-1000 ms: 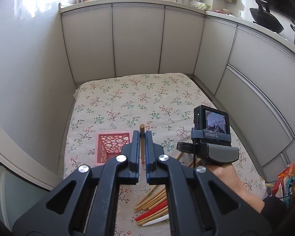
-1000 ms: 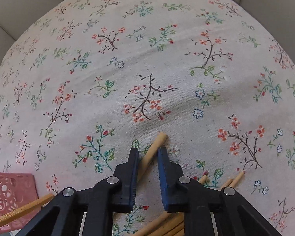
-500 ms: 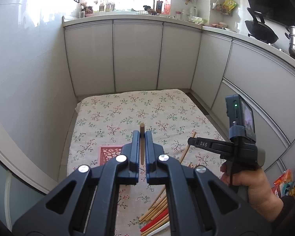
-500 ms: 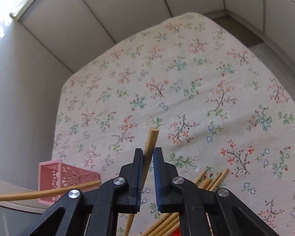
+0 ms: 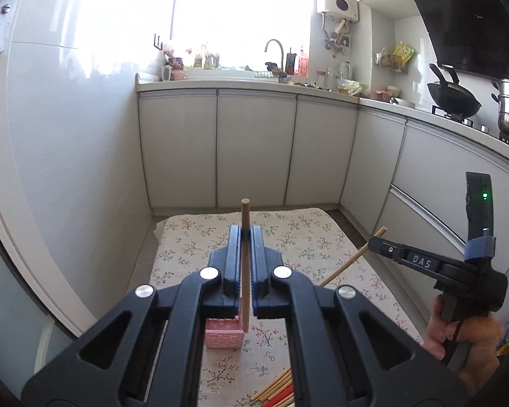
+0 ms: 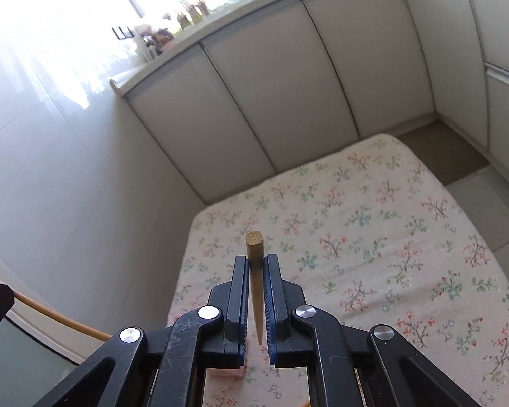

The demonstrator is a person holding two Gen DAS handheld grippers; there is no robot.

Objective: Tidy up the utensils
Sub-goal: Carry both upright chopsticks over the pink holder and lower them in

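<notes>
On the right tongs, label "DAS" (white letters), chopstick clamped

A floral cloth lies spread flat on the kitchen floor, its far edge near the cabinet bases. On the cloth, a pink perforated basket stands toward the near left part. A bundle of wooden chopsticks, with one red stick among them, lies on the cloth nearer than the basket and to its right, apart from it.
</notes>
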